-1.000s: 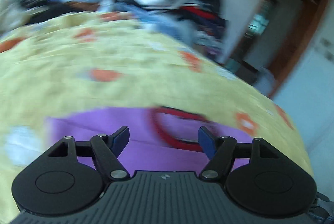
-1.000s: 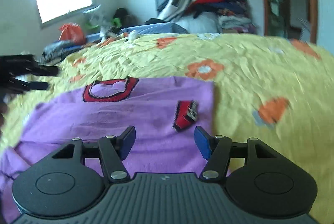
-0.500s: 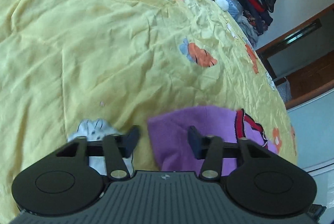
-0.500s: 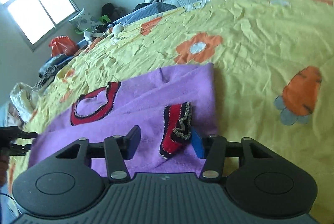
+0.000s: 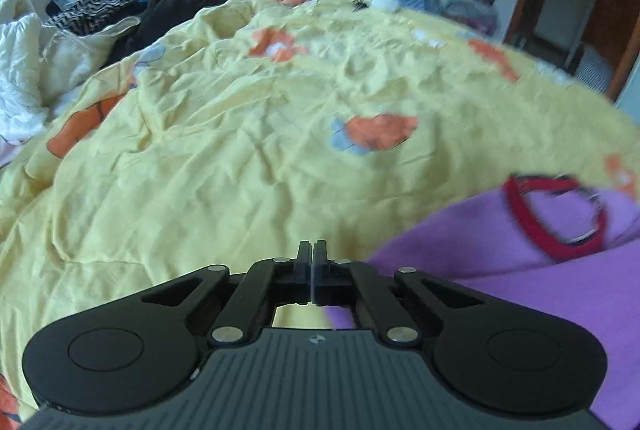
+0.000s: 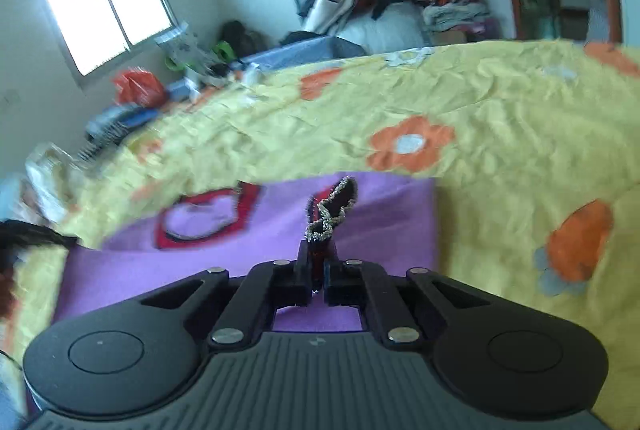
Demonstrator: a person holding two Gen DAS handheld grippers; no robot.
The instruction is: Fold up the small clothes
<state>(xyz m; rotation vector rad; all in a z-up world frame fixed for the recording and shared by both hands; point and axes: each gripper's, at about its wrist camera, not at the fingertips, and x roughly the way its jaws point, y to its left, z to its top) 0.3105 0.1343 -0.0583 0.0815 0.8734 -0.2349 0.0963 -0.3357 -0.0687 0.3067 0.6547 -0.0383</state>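
Left wrist view: left gripper (image 5: 311, 254) just closed, jaws together at the purple top's (image 5: 520, 262) edge; grip on cloth unclear.
Right wrist view: right gripper (image 6: 318, 262) just closed, pinching the red cuff (image 6: 330, 213); top lies on yellow sheet (image 6: 500, 101).

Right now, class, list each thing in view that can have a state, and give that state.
Left gripper: shut, just closed; whether it pinches cloth cannot be told.
Right gripper: shut on the red cuff, just closed.
Purple top: lying flat on the bed, unfolded.
Yellow sheet: spread, wrinkled.
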